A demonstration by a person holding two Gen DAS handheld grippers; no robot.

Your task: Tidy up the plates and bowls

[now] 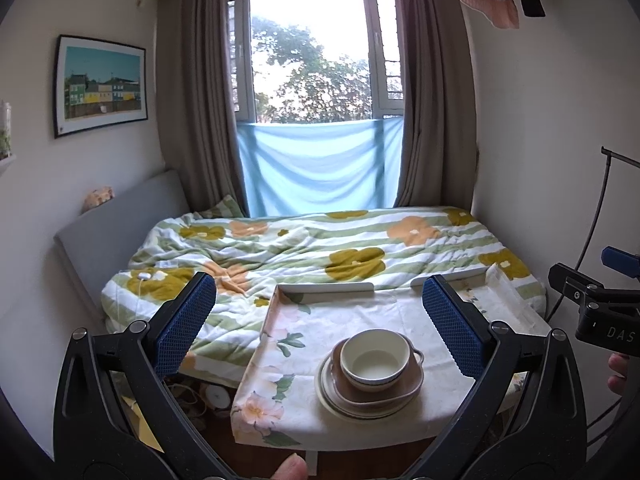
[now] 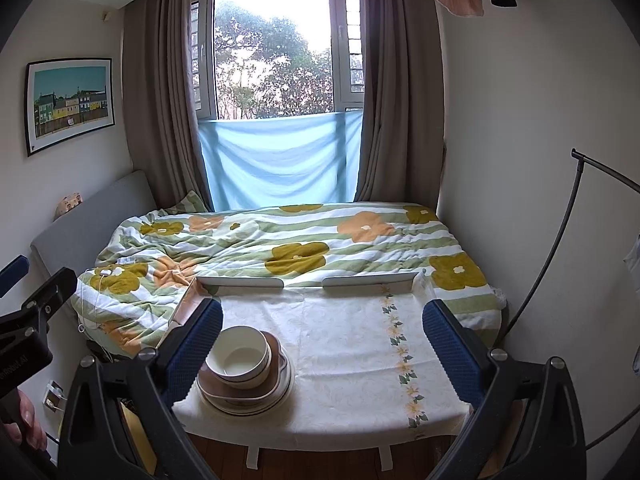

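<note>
Left gripper (image 1: 320,316): jaws spread wide, holding nothing; raised above the near edge of the table (image 1: 360,308); blue pads (image 1: 186,320) either side of the view
Right gripper (image 2: 322,340): jaws likewise wide apart, nothing between them; also above the table's near edge
Stack: cream bowl (image 1: 375,357) sits in a brown dish (image 1: 400,390); dish rests on plates (image 1: 332,396); all on the floral cloth (image 1: 280,360), toward the table's left front
Behind: bed (image 1: 320,248) with flowered quilt; window (image 1: 312,56); curtains (image 1: 192,100); picture (image 1: 102,84) on the left wall
</note>
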